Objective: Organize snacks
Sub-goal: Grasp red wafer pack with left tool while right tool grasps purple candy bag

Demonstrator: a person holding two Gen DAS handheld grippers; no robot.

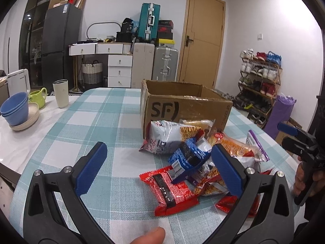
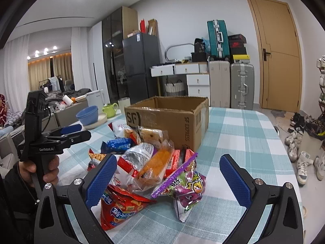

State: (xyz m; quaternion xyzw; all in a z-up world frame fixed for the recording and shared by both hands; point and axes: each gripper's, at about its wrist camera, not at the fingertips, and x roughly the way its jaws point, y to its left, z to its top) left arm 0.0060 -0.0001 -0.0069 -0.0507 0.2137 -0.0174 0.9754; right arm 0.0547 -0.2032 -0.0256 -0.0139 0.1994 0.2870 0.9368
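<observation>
Broadly, by size:

- Table (image 1: 85, 126): oval top, teal-and-white checked cloth; white bare surface at its far left edge.
- Cardboard box (image 1: 182, 107): open top, brown, "SF" printed in black on the near wall, "SF EXPRESS" on the side wall seen from the right wrist view. Stands upright near the table's middle, just behind the snacks.
- Snack pile (image 2: 146, 162): loose heap on the cloth against the box's near wall, packets overlapping at mixed angles.
- White-and-blue bag (image 1: 162, 138): largest packet, puffed, long axis running left to right along the box wall.
- Red packet (image 1: 168, 191): flat, black band along its length, long axis running diagonally from far left to near right; nearest the left gripper.
- Purple packet (image 2: 186, 191): crinkled, cartoon print, top seal pointing up and to the right; lies between the right gripper's fingers.
- Blue packet (image 1: 189, 156): small, tilted, resting on other packets.
- Left gripper (image 1: 160, 168): blue-padded fingers spread wide, holding nothing, over the pile's left part.
- Right gripper (image 2: 168, 181): fingers spread wide, holding nothing.
- Blue bowls (image 1: 15, 109): stacked, far left edge.
</observation>
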